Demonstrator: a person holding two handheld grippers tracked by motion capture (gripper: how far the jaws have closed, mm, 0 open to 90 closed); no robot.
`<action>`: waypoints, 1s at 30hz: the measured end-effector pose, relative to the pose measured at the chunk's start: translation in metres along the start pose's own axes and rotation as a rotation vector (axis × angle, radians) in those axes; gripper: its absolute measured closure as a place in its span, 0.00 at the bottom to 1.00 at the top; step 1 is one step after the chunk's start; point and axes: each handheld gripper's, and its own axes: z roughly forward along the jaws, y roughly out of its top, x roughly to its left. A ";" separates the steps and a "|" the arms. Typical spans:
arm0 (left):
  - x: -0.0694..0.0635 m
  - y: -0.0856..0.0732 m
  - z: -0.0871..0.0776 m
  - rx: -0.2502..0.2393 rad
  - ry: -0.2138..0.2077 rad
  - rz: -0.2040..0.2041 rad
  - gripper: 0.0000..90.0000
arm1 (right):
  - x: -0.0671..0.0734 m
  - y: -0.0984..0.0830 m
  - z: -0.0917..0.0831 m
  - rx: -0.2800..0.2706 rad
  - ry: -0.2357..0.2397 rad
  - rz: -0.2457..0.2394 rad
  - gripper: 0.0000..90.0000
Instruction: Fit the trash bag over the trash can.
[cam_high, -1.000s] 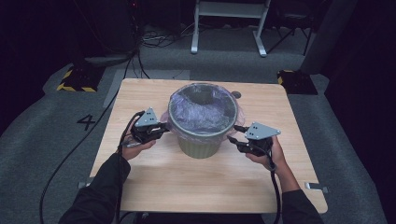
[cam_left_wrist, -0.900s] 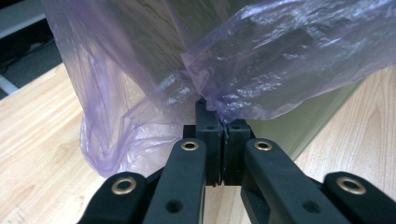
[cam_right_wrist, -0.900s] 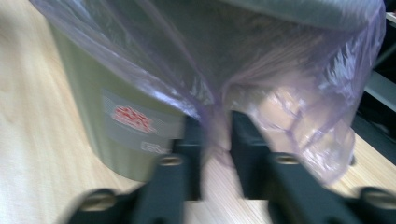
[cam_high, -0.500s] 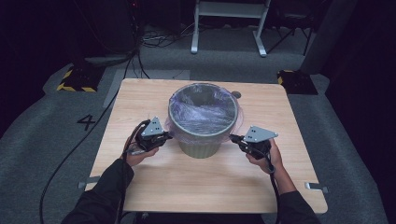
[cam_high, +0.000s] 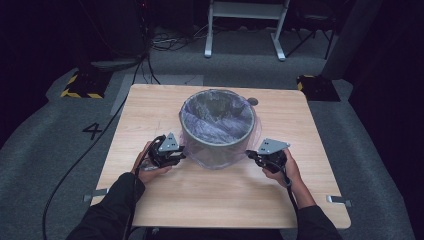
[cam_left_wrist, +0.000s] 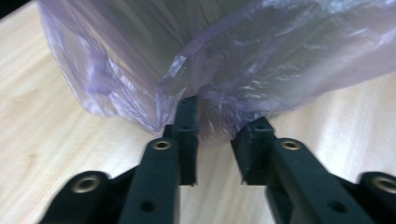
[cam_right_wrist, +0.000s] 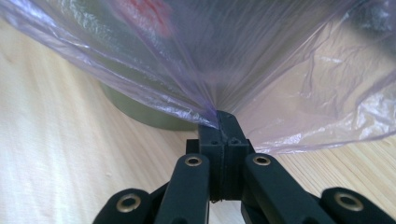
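On the wooden table (cam_high: 150, 125), the bin (cam_high: 218, 122) stood central. The right gripper (cam_right_wrist: 222, 122) clenched its purple liner (cam_right_wrist: 280, 70); the left gripper (cam_left_wrist: 219, 122), jaws just opening, had released it. Next, probably releasing the right.

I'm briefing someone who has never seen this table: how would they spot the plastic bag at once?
Start at the wooden table and find the round grey bin near its middle. The thin, see-through purple bag lines the bin and folds down over its rim on the outside. It is the only crinkly film there, and the right gripper pinches its hem.
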 end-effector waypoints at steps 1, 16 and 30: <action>0.000 -0.001 0.000 0.006 -0.006 -0.009 0.59 | -0.003 -0.002 0.001 -0.009 0.011 0.017 0.99; -0.012 -0.026 -0.057 -0.152 0.024 -0.137 0.17 | -0.022 -0.014 -0.033 -0.142 0.085 0.154 0.53; -0.027 -0.051 -0.037 0.070 0.014 -0.146 0.18 | -0.033 0.018 -0.081 -0.275 0.023 0.187 0.23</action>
